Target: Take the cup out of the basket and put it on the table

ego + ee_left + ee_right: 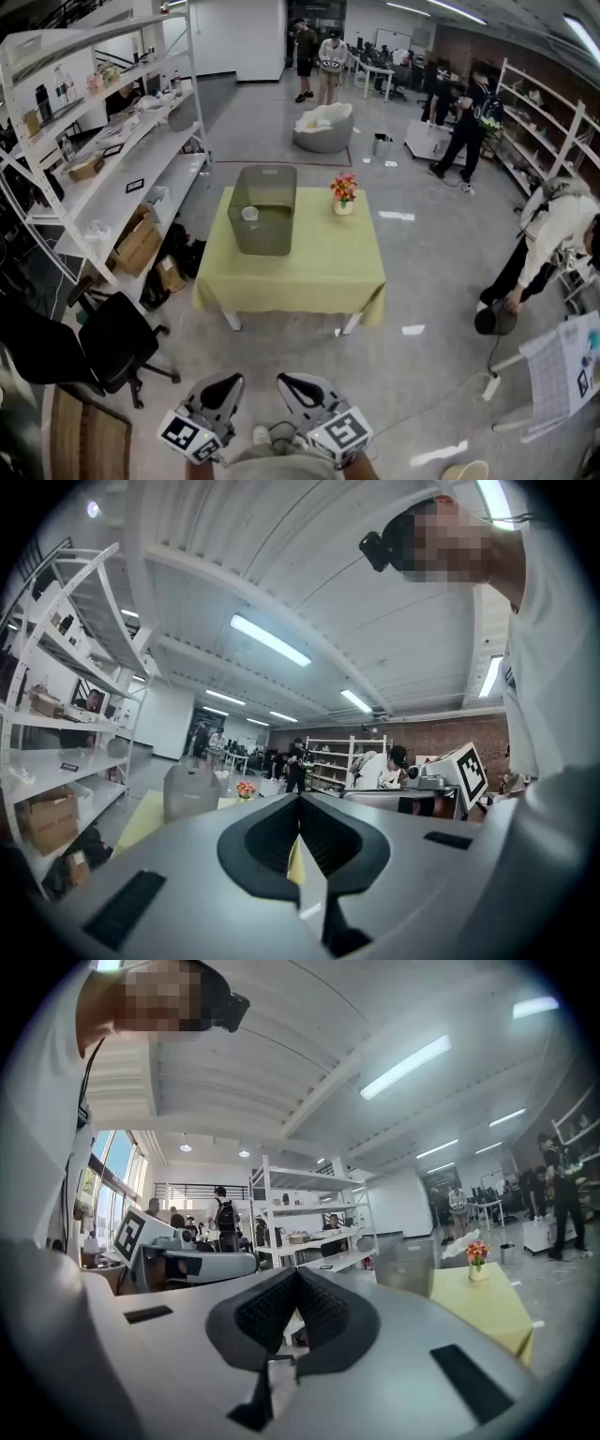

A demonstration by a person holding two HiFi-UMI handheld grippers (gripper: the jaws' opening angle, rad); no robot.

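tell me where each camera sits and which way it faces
Head view: on the person's head, facing forward and down at table and basket; left gripper, right gripper below.
Left gripper view: on the left gripper, level along its shut jaws; torso at right.
Right gripper view: likewise, torso at left.
All share the basket.

Holding left gripper and right gripper low, close to my body, side by side, both pointing level ahead. Jaws together on both, nothing between them.
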